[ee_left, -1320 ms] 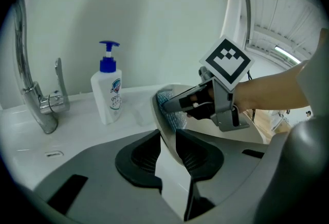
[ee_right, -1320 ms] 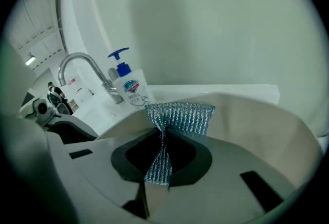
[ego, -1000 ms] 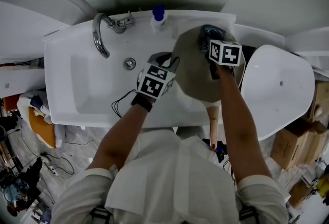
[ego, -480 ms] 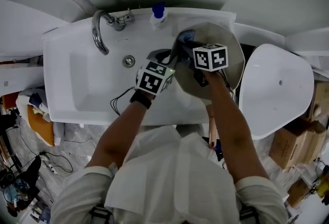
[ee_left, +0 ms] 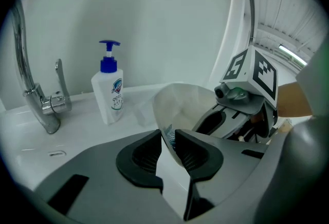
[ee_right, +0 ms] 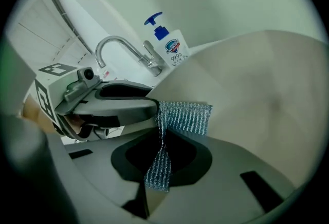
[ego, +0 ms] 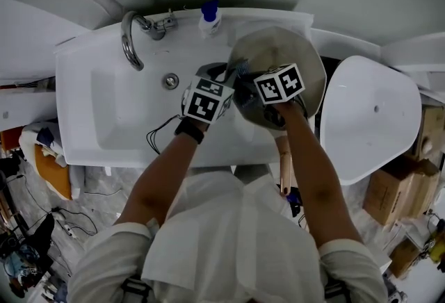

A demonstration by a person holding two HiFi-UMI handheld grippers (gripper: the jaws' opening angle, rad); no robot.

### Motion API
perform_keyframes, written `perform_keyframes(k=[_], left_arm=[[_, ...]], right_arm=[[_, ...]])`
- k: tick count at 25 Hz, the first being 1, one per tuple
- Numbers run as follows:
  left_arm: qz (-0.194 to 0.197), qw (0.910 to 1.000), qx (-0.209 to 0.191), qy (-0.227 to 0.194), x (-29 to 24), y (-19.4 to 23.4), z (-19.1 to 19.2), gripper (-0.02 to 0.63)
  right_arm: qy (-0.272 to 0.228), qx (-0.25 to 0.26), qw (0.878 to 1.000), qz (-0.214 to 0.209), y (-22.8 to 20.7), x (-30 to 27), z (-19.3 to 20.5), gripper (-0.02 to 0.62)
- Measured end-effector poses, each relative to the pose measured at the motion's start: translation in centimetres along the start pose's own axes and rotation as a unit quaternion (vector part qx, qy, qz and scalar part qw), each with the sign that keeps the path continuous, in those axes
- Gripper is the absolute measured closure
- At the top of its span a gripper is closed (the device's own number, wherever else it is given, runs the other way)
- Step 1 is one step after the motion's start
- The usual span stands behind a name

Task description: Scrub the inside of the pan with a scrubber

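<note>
Head view: left tongs (ego: 224, 79) and right tongs (ego: 245, 83) meet at the pan (ego: 288, 51) over the sink (ego: 104, 114); left gripper view: left tongs clamp the pan's rim, bottle (ee_left: 109, 92) beyond-left; right gripper view: right tongs pinch the scrubber (ee_right: 185, 117), which lies against the pan's inside just ahead.

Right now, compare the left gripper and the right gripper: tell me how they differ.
The left gripper clamps the rim of the pan; the right gripper pinches the blue mesh scrubber. The left gripper sits at the pan's left edge; the right gripper reaches over its inside, the scrubber seemingly on the surface. Both are shut on something, meeting at the pan over the sink.
</note>
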State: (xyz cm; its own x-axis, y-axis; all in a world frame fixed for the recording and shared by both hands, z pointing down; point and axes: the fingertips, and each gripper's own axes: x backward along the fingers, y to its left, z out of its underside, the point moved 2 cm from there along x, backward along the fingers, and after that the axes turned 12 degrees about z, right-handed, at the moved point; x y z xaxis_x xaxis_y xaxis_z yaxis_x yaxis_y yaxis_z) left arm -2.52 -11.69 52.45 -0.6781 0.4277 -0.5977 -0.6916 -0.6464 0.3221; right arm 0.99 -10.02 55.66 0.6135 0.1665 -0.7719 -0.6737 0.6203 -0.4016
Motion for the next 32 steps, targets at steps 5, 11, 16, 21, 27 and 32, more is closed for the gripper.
perform_keyframes(k=[5, 11, 16, 21, 27, 32], left_arm=[[-0.01, 0.9999, 0.008, -0.006, 0.0, 0.1, -0.1, 0.517], [-0.016, 0.9997, 0.015, -0.009, 0.0, -0.1, -0.4, 0.529], [-0.024, 0.9996, 0.017, 0.001, -0.3, 0.3, -0.1, 0.534], [-0.031, 0.9993, 0.023, 0.001, -0.4, 0.4, -0.3, 0.54], [-0.041, 0.9989, 0.02, 0.001, -0.5, 0.3, -0.9, 0.552], [-0.04, 0.9991, 0.012, 0.006, -0.6, 0.1, -1.1, 0.558]], right_arm=[[0.081, 0.017, 0.996, -0.046, 1.1, 0.7, 2.3, 0.552], [0.077, 0.01, 0.996, -0.036, 0.8, 0.7, 1.8, 0.549], [0.022, -0.015, 0.999, 0.022, -0.7, -0.3, -0.6, 0.548], [0.073, -0.016, 0.997, -0.034, 1.1, 0.8, 1.3, 0.549], [0.178, 0.015, 0.979, -0.101, 2.8, 3.5, 5.5, 0.548], [0.255, 0.049, 0.961, -0.1, 2.5, 5.0, 8.3, 0.548]])
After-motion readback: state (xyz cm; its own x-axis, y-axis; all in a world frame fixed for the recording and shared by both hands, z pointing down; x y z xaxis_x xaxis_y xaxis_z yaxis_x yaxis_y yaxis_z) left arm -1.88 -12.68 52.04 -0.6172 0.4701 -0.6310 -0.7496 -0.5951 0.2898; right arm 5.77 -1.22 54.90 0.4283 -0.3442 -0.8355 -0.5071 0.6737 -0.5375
